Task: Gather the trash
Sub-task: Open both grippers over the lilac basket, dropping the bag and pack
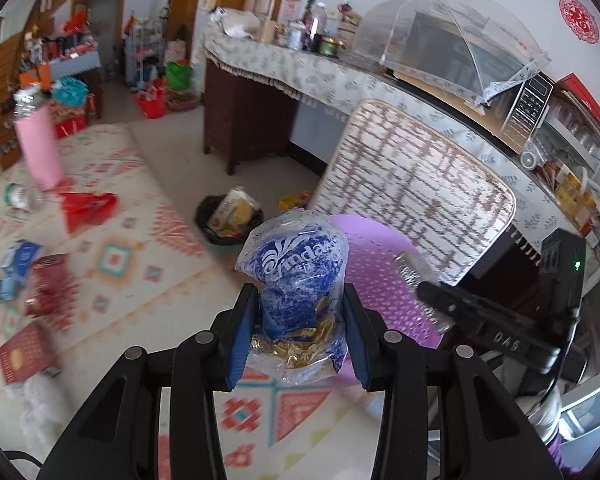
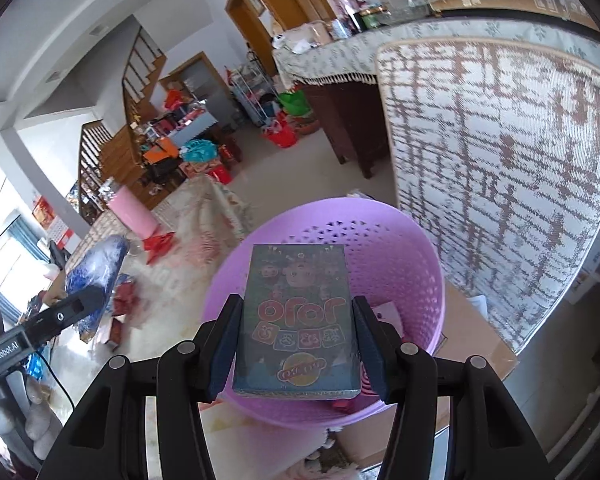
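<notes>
Cluttered living room, patterned cream-and-red rug [image 1: 112, 264] on the floor, cloth-covered sideboard along the far wall. Left wrist view: the left gripper [image 1: 300, 320] is clamped on a crumpled blue-and-clear plastic bag [image 1: 296, 276], carried just beside the rim of the round lilac perforated plastic basket [image 1: 384, 280], not yet over its mouth. Well away from the basket, litter remains on the rug: a red plastic scrap [image 1: 86, 206], a clear bottle on its side [image 1: 20, 197], red cartons [image 1: 48, 284], blue wrappers [image 1: 14, 272]; a black-lined bin [image 1: 228, 220] already holds packaging. Right wrist view: the right gripper [image 2: 298, 342] grips a flat dark printed carton [image 2: 296, 320] by its side edges, poised above the basket's opening [image 2: 416, 280]. A few scraps already lie inside the basket. Assessment: two items near deposit, neither released; collection is early, with most floor litter outstanding.
</notes>
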